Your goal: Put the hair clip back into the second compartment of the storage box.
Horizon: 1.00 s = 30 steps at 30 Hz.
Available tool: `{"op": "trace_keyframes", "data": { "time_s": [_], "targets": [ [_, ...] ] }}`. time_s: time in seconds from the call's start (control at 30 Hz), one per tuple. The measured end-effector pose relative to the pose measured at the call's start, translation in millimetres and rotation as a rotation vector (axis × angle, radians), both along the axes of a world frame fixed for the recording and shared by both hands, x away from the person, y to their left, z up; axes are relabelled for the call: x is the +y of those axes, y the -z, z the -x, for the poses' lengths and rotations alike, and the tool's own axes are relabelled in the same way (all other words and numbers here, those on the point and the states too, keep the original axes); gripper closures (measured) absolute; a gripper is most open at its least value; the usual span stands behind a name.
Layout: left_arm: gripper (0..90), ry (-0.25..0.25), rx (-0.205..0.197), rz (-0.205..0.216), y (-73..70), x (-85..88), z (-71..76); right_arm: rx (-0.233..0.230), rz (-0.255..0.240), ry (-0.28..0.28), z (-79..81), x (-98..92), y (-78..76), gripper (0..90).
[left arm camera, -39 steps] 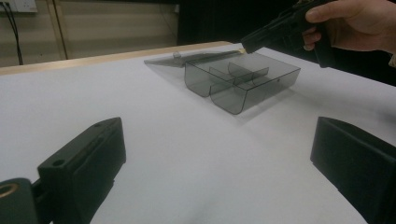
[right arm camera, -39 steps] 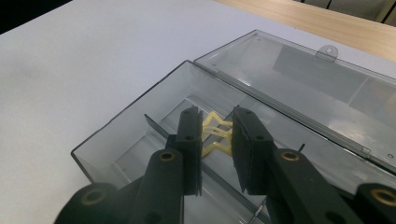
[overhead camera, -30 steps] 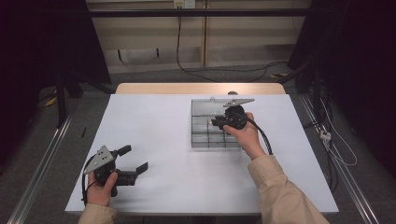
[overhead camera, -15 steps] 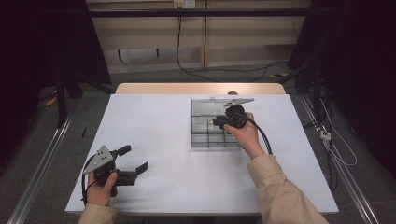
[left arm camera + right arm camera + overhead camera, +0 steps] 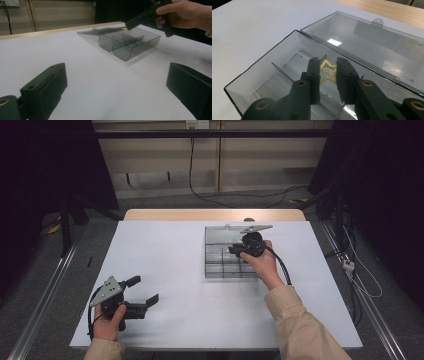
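A clear smoky compartment box lies open on the white table, its lid folded flat behind it. My right gripper hovers over the box's inner dividers, tilted down. Its jaws are shut on a pale yellow zigzag piece, held just above a compartment. From the left gripper view the box and the right gripper sit far off to the upper right. My left gripper rests near the table's front left corner, its jaws wide apart with nothing between them.
The white table top has a wooden strip along its far edge. A cable trails from the right gripper along the sleeve. Dark floor, metal rails and wall cables surround the table.
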<state>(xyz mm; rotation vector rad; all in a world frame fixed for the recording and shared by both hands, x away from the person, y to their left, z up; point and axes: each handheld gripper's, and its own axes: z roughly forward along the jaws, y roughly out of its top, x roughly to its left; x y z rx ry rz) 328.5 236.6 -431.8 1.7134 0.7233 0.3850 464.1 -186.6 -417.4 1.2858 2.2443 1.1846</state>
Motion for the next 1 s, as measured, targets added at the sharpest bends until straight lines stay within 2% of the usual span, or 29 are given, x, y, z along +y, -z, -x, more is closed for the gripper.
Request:
{"op": "trace_keyframes", "data": {
  "time_s": [0.4,0.57,1.0],
  "targets": [
    [3.0,0.001,0.000,-0.001,0.1,-0.1,0.0,0.013,0.018,-0.002,-1.4,3.0,5.0,73.8],
    [3.0,0.001,-0.001,0.000,-0.1,0.1,0.0,0.033,0.023,0.003,-1.9,3.9,7.4,73.7],
    [3.0,0.002,-0.002,-0.001,-0.4,-0.1,0.2,0.034,0.016,0.017,-3.2,5.0,9.4,73.6]
  ]
}}
